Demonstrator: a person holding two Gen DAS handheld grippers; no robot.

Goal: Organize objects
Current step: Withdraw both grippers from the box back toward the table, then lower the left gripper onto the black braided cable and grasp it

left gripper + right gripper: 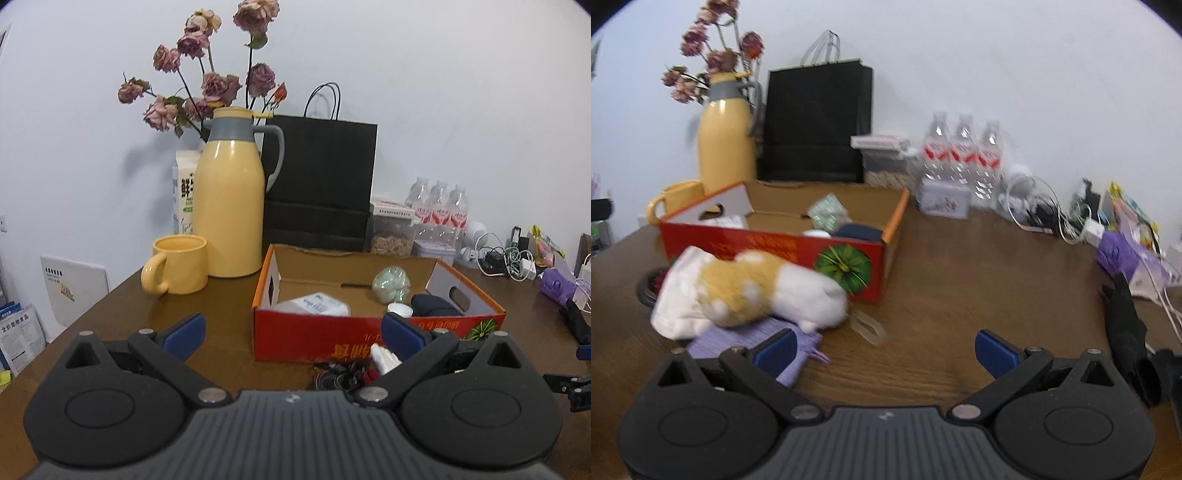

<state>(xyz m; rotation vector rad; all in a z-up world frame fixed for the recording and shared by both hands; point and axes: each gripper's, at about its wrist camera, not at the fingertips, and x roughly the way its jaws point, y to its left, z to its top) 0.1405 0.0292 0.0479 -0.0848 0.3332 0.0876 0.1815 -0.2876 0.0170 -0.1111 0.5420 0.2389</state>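
**A:** Start with your left wrist view. What do you have?

**B:** Your left gripper (293,338) is spread wide with nothing between its blue pads, hanging over the brown table (221,306). Ahead sits the red cardboard box (321,336), open at the top. Inside you can see a white packet (314,304), a greenish crinkled ball (390,283), a small white cap (400,309) and something dark (434,305) I can't identify. Your right finger hides part of the box front, and below it a tangle of dark and red bits (343,374) is too cluttered to name.

**A:** And behind the box?

**B:** A yellow thermos jug (229,199) with a yellow mug (179,264) just beside it, dried roses (207,74) and a black paper bag (321,181). The carton behind the jug is mostly hidden.

**A:** Now your right wrist view.

**B:** It's blurred. Your right gripper (884,350) is also released and empty. To its left a white and tan plush toy (757,291) lies on the table in front of the box (768,247), touching or nearly touching its front wall; I can't tell which. The toy rests partly on a lilac cloth (753,341), whose near edge your left finger covers. A clear loop (868,326) lies just beside the toy. At the right edge a black object (1126,325) is cut off, and the cables (1045,214) by the water bottles (964,155) are a jumble.
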